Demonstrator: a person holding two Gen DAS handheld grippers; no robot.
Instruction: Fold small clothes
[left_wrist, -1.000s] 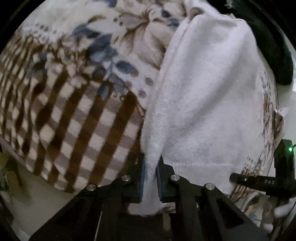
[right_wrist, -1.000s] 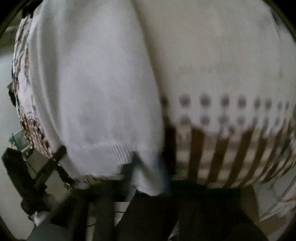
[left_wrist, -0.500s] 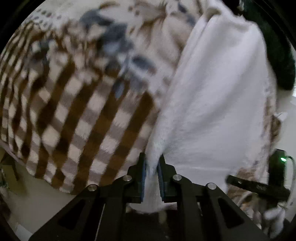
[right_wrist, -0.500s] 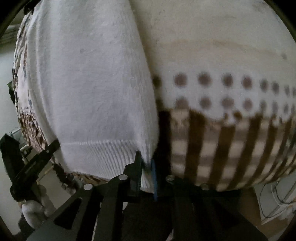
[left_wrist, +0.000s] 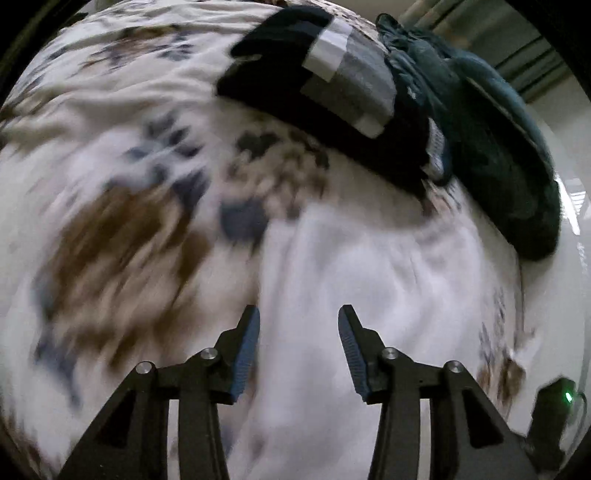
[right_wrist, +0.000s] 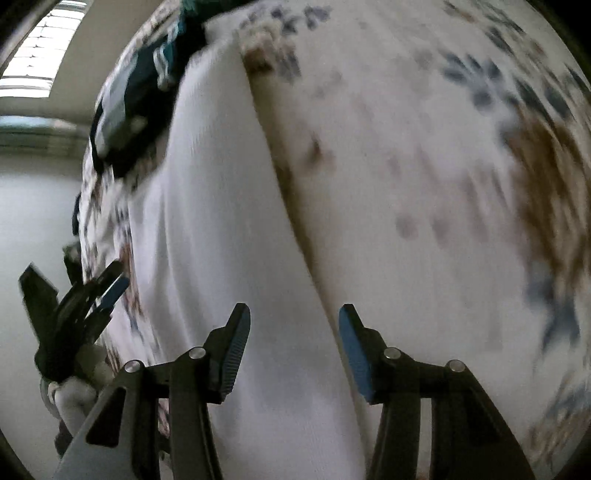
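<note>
- Now both tools have let go: half a second ago each was clamped on the hem of the white knitted garment, and both now stand with jaws wide apart and nothing between them.
- Left hand-held gripper (left_wrist: 298, 350): spread open, hovering above the white garment (left_wrist: 369, 295); the view is blurred with motion.
- Right hand-held gripper (right_wrist: 293, 350): also spread open, above the same white garment (right_wrist: 221, 240), which runs as a long, narrow band away from the camera.
- The garment lies on a bed under a patterned bedspread (left_wrist: 129, 221), cream with brown checks and blue flowers. Whether the gripper tips touch the cloth cannot be told.
- Meaning for the task: the release suggests one fold has been laid down; the piece looks narrow, so a crosswise fold probably remains.
- Beyond the garment, near the far edge of the bed, sit a black and grey folded item (left_wrist: 332, 81) and a dark teal bundle (left_wrist: 480, 129), touching each other.
- No basket, box or other container is visible in either view.
</note>
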